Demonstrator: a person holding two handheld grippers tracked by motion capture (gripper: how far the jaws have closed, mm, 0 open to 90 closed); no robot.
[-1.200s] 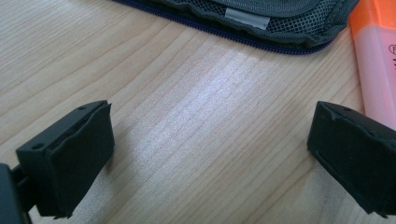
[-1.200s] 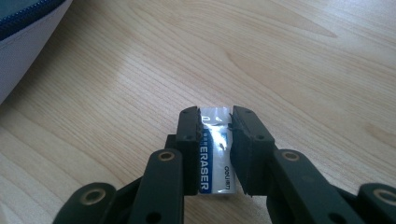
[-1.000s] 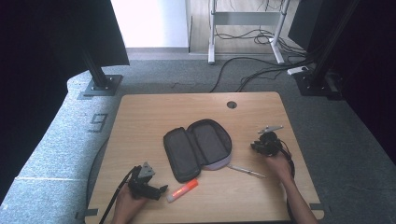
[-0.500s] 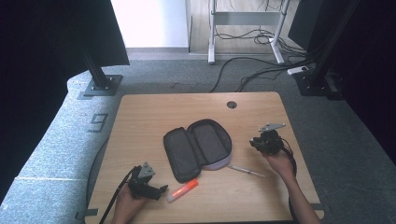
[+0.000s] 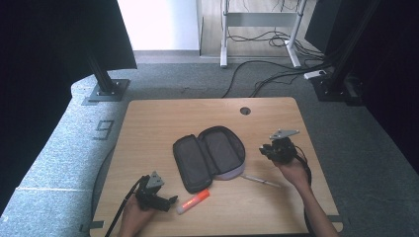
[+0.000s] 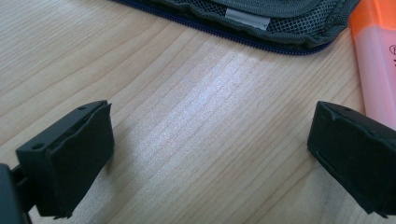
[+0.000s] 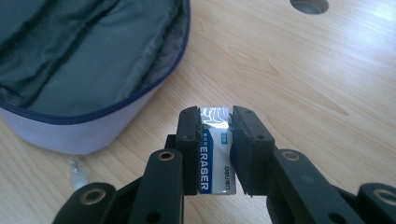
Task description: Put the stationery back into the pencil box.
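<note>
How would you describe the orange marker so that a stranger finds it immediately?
Start at the open grey pencil case in the middle of the wooden table. Just below its near corner, beside the left tongs, lies the marker. It is the one bright orange thing; the pen nearby is thin and pale.

place: lab/office | cues: grey carpet [image 5: 59, 148], floor cables [image 5: 262, 74], desk frame [image 5: 257, 29], wooden table [image 5: 163, 118]

Wooden table [image 5: 163, 118], grey carpet [image 5: 74, 143]
</note>
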